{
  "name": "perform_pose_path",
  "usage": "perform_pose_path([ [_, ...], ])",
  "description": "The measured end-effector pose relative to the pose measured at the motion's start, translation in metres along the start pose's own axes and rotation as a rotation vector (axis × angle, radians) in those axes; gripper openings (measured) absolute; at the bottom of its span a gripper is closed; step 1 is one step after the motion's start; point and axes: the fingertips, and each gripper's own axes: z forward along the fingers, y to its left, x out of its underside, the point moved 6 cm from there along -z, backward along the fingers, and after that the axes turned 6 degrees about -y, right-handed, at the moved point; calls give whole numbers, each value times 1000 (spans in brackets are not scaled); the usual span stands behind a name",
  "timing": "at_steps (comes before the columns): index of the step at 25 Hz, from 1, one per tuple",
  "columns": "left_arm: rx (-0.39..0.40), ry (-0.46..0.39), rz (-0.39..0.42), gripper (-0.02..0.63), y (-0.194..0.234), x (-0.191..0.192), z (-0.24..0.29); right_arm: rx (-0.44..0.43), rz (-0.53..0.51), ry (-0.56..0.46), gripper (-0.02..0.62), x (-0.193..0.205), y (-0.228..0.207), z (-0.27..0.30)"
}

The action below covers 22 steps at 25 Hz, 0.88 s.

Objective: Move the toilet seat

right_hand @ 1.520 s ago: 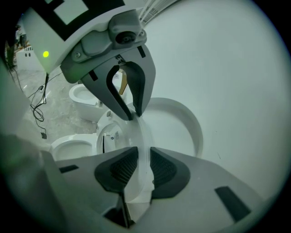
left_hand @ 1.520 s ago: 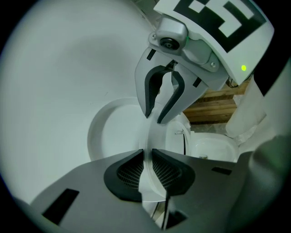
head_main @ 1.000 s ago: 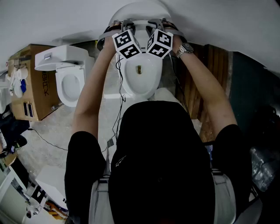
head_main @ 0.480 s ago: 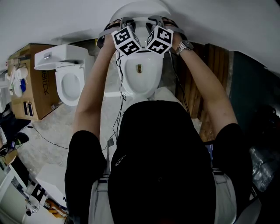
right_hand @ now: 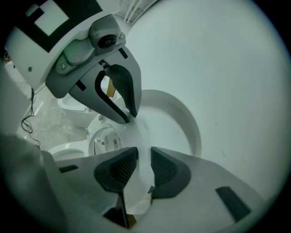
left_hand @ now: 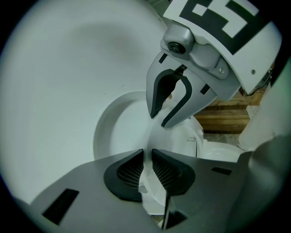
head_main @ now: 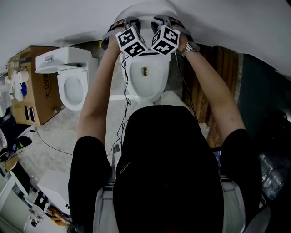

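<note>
The white toilet seat (head_main: 144, 10) stands raised above the open bowl (head_main: 144, 77), close to the wall. Both grippers hold its top edge side by side. In the left gripper view my left gripper (left_hand: 148, 158) is shut on the seat's thin rim (left_hand: 157, 136), and the right gripper (left_hand: 170, 102) pinches the same rim just beyond. In the right gripper view my right gripper (right_hand: 144, 164) has the rim (right_hand: 136, 132) between its pads, with the left gripper (right_hand: 119, 98) ahead. From the head view the marker cubes hide the jaws of the left gripper (head_main: 132, 22) and the right gripper (head_main: 160, 22).
A second white toilet (head_main: 68, 77) stands at the left beside a cardboard box (head_main: 27, 86). Wooden panels (head_main: 218, 68) lean at the right. Cables (head_main: 120, 118) trail down from the grippers over the floor. The pale wall (head_main: 227, 22) is right behind the seat.
Both grippers have moved a little upward and toward the wall, carrying the seat's edge with them. Both grips have held.
</note>
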Motion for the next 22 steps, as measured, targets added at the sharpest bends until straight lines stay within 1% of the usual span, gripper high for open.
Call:
perform_pose_path([
  [6, -28, -12, -23, 69, 5, 4, 7, 5, 22, -8, 104, 0, -4, 8],
  [13, -27, -4, -53, 69, 12, 3, 15, 15, 47, -13, 104, 2, -12, 15],
  [22, -56, -12, -84, 69, 17, 3, 22, 32, 99, -27, 104, 4, -20, 20],
])
